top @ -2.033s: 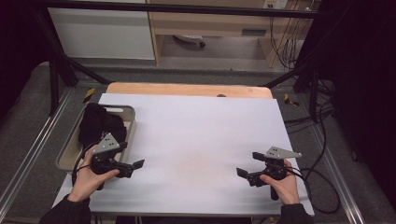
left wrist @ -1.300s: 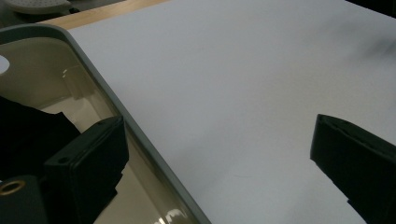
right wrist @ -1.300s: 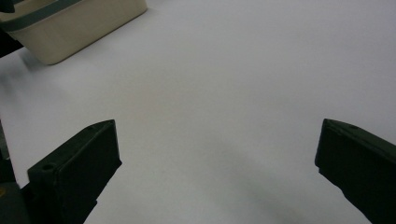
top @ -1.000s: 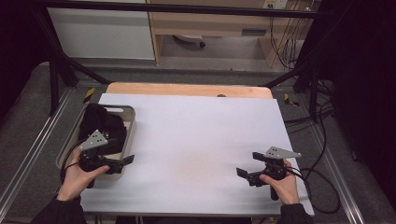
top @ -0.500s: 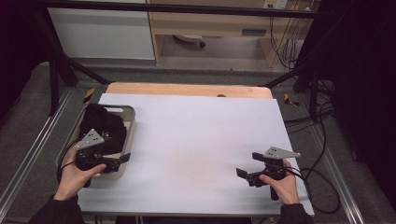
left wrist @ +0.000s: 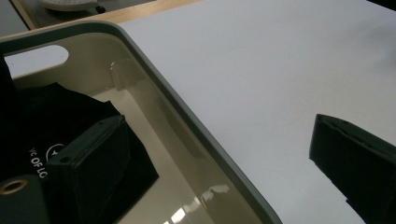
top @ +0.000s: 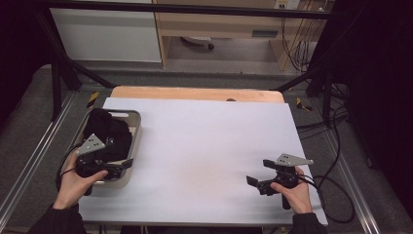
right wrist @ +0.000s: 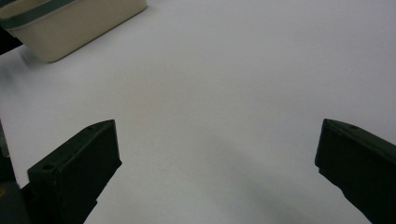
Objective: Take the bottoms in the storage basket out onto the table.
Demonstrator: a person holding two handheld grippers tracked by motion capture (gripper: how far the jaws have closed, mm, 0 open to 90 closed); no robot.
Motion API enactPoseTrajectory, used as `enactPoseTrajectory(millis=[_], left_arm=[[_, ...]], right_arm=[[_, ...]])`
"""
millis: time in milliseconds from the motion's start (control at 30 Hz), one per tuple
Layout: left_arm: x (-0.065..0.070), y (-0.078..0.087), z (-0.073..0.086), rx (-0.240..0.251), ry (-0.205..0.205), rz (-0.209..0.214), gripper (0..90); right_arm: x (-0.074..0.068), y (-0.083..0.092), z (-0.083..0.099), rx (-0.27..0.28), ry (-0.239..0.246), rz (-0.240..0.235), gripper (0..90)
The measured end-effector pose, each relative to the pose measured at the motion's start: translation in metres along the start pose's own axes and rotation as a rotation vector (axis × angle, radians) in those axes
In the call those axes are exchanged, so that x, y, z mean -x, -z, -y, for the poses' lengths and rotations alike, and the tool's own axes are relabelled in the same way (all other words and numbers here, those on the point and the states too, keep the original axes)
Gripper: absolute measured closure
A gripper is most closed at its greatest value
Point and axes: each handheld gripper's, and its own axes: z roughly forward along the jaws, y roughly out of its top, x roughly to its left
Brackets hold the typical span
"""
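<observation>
Item 1, far left of desk (top: 204,141): beige bin (top: 137,127) holding a bundle of black cloth (top: 108,132), bearing white print, not yet lifted out.

Item 2: left claw (top: 124,165), jaws spread wide and holding nothing, straddled the bin's near rim, one jaw over the cloth inside, the other outside above the white desk top.

Item 3, right: right claw (top: 252,181), jaws wide, empty, rested low over bare desk, well apart from the bin.

Progress, as judged: work barely begun; cloth ungrasped; gripping, lifting and laying it out remained.
</observation>
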Motion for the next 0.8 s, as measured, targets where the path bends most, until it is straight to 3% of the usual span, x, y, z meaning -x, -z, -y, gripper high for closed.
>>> enactPoseTrajectory(millis=[467,800], left_arm=[[-0.006,0.008,-0.004,0.001,0.012,-0.026,4.7],[-0.015,0.015,-0.009,-0.004,0.025,-0.069,4.7]], right_arm=[[0.0,0.0,0.0,-0.004,0.0,0.0,0.6],[0.0,-0.002,0.001,-0.012,0.0,0.003,0.5]])
